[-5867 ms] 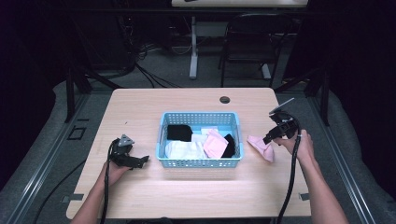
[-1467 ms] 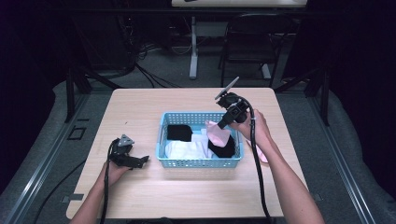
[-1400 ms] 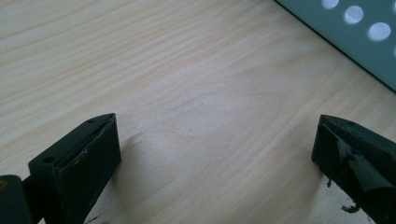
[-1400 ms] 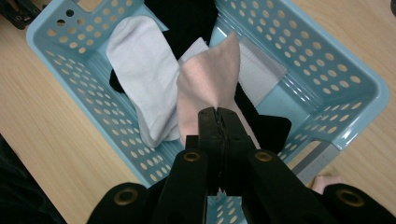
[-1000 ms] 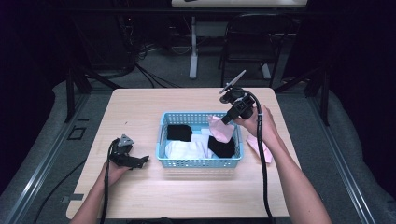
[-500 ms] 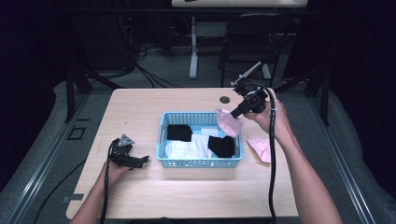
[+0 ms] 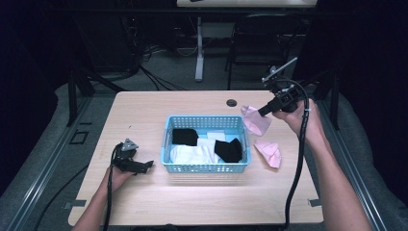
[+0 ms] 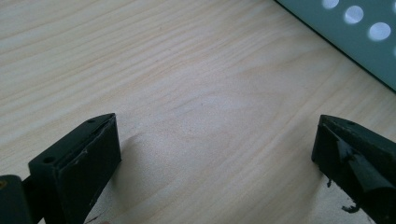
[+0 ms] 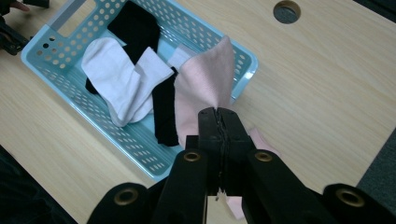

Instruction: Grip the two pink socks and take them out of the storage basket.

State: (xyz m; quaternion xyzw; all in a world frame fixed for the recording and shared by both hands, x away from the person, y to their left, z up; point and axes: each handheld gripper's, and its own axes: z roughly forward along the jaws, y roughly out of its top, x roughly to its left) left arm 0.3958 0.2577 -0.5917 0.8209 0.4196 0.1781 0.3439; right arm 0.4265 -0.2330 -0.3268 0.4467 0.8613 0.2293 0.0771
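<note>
The right tool [image 7: 262, 111], clenched on a soft pink cloth sock [image 7: 255, 120], has lifted it out of the light-blue perforated plastic basket [image 7: 207, 167] to the upper right of the high view, so the sorting moves on: its mate, a crumpled pink sock [image 7: 268, 152], lies below it on the pale wooden worktop [image 7: 192, 202]. White socks [image 7: 192, 153] and black socks [image 7: 228, 150] remain inside; the basket's right wall stands close. The left tool [image 7: 139, 166] rests released at lower left.
</note>
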